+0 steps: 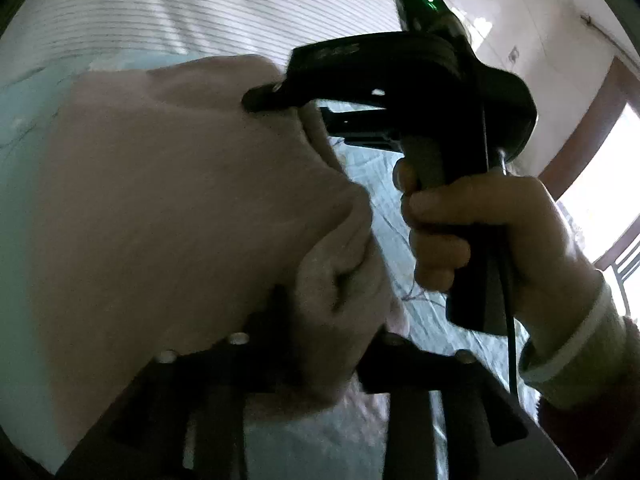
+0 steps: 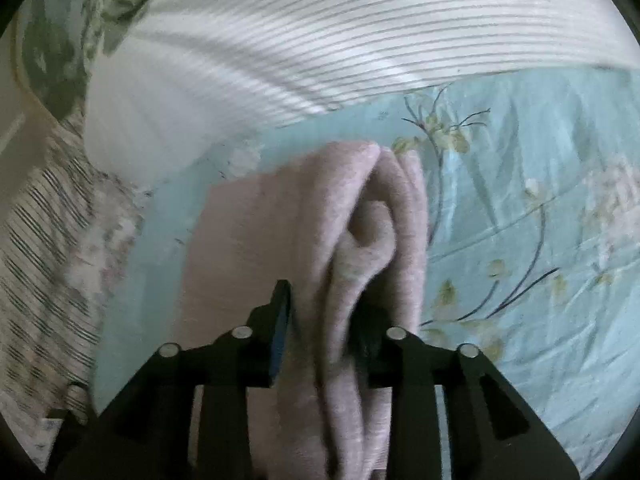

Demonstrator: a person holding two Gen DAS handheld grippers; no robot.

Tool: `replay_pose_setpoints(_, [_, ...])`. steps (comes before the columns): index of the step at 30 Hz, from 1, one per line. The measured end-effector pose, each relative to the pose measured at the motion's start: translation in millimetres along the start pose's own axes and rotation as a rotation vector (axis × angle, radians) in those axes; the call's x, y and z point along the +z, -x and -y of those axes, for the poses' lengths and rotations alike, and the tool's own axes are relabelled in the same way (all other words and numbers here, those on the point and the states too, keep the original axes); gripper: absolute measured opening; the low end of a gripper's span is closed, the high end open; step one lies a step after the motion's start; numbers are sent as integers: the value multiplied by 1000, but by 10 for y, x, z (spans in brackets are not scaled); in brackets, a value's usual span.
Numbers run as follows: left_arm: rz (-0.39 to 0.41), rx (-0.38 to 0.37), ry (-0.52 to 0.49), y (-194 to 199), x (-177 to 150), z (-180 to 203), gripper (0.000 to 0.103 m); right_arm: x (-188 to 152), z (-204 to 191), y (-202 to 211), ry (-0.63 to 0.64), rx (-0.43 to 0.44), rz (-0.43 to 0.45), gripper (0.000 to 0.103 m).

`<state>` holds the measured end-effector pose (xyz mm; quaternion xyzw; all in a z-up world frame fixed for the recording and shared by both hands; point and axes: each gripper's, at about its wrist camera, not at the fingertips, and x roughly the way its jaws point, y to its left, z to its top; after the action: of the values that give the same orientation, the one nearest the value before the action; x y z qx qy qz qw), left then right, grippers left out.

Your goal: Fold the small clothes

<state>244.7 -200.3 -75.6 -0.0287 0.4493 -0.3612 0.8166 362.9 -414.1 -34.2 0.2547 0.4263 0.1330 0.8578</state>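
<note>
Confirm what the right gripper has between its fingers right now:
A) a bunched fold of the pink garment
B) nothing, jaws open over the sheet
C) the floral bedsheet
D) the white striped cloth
A: in the right wrist view the right gripper is shut on a bunched fold of the pink garment above the floral bedsheet.

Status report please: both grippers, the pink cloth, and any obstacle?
Left gripper and right gripper: jaws shut on pink cloth, lifted over floral sheet. Striped garment lies beyond, apart.
</note>
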Motion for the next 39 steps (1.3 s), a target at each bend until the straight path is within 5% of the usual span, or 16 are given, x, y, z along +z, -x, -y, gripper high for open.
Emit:
replay_pose_setpoints(3, [-12,5,2,66,-46,-24,39,85,-30,-30,-22,42,15,52])
replay_pose_setpoints(8, [-50,7,-39,91,-92,-19,39,302,-137,96,-30,119,132,60])
replay_pose_setpoints(12, [-23,-20,-43,412,-172,-115,46,218,-106,446,-9,18,278,78])
replay_pose_setpoints(15, [26,-2,-21,697,-199,-285,58,77,-2,524,-27,-13,231,78])
replay_pose_setpoints(17, [60,26,20,860,-172,-493,77,-73,33,527,-22,-31,178,78])
replay_pose_setpoints(23, [58,64,215,881,57,-1275,79,-373,12,396,8,-33,63,85])
replay_pose_setpoints(29, [-1,37,288,573,224,-1589,79,-387,105,219,-12,-60,8,85])
replay_pose_setpoints(33, [-48,-6,324,284,296,-1740,83,-394,213,69,-48,-32,-38,84])
replay_pose_setpoints(34, [-42,-12,325,243,327,-1760,83,-404,232,26,-55,-23,-53,76])
replay_pose_setpoints(35, [-36,-12,317,207,345,-1781,79,-409,243,-2,-54,-21,-61,68])
replay_pose_setpoints(36, [-32,-13,305,182,359,-1762,72,-414,242,-46,-53,-16,-73,49])
replay_pose_setpoints(39, [-55,14,270,113,396,-1712,48,-428,232,-120,-84,-1,-96,39])
